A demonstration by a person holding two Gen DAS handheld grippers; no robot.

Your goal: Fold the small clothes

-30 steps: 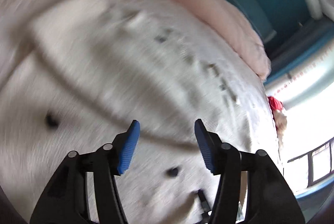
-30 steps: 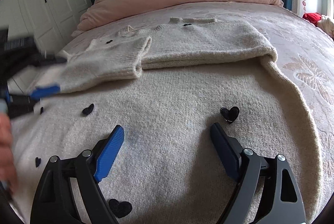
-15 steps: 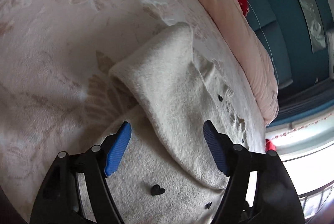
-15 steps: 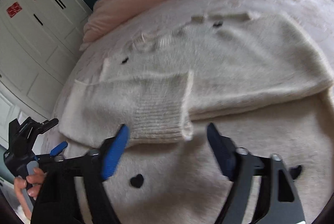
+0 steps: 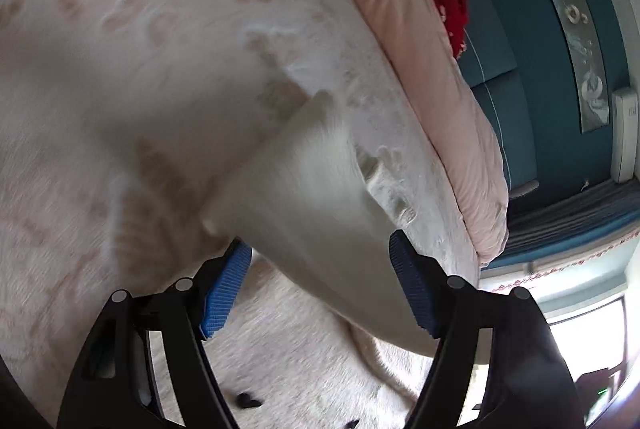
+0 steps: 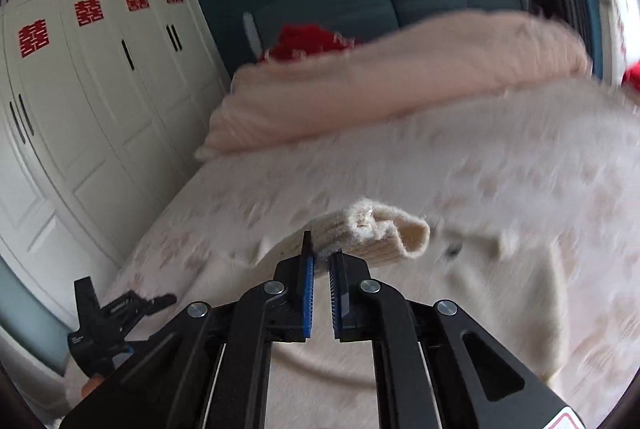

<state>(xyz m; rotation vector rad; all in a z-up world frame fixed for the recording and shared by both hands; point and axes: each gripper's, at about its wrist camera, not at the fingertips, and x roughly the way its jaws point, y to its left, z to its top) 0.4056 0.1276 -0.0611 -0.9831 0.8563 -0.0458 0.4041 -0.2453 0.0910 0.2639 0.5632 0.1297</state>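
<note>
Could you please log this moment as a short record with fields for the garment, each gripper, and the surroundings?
garment: cream knit sweater spread on the bed
right gripper: shut on the sweater's ribbed cuff
left gripper: open, fingers either side of a sweater fold, not pinching
bedding: pink duvet bunched at the headboard end
background: white wardrobe beside the bed
image quality: motion blur in both views

Illumination: daylight, bright overall. The window (image 5: 592, 337) at lower right of the left wrist view is overexposed. Both views show strong fisheye curvature and dark vignetted corners. Motion blur smears the bed (image 6: 500, 165) and sweater (image 5: 320, 189); the wardrobe (image 6: 80, 109) stays sharp.
</note>
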